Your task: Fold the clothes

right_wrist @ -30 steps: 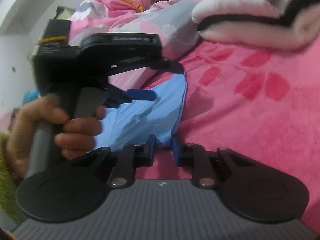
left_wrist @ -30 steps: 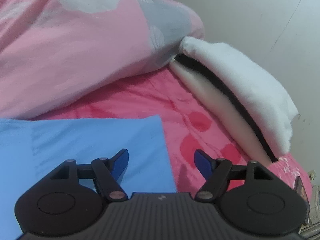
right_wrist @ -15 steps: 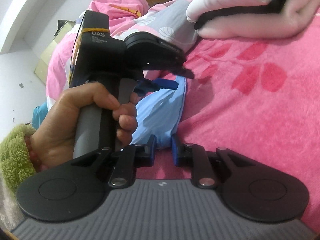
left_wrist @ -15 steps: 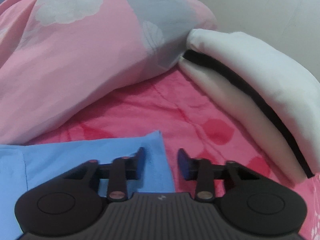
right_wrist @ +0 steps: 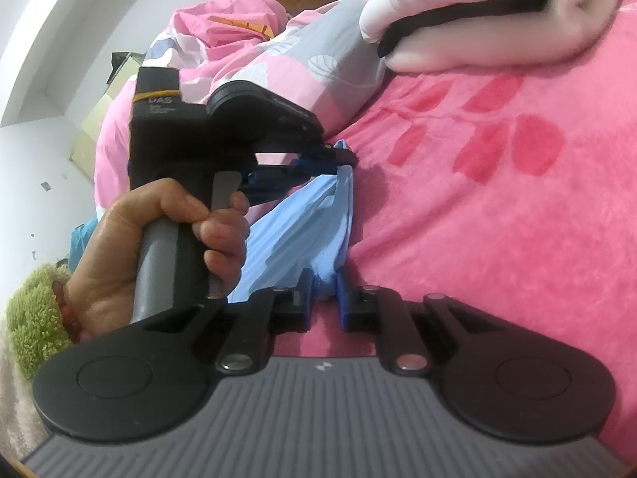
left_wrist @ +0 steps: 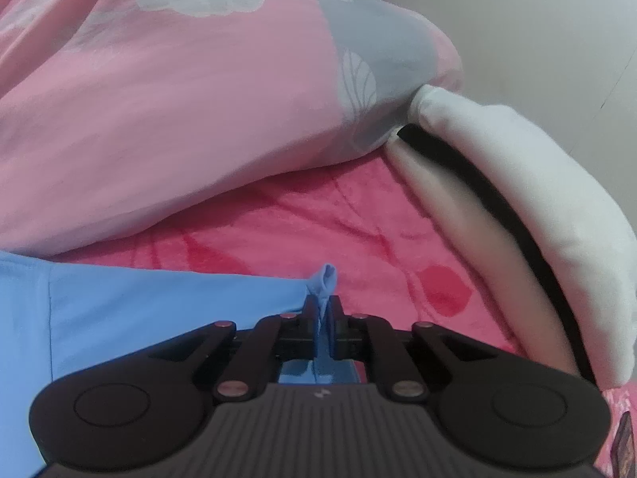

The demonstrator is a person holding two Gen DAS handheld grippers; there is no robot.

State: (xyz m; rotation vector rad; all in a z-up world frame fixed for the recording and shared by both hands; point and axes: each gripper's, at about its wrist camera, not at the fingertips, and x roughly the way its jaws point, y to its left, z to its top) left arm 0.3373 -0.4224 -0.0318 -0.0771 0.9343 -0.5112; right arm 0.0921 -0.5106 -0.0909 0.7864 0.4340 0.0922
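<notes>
Two grippers pinch one light blue cotton garment lying on the red-patterned pink fleece blanket. The left gripper has just closed on the garment's corner at lower centre of its view, a small tuft poking above the pads. The right gripper has been closing too, and seems clamped on a bunched edge. A bare hand holds the left gripper's handle at centre left.
</notes>
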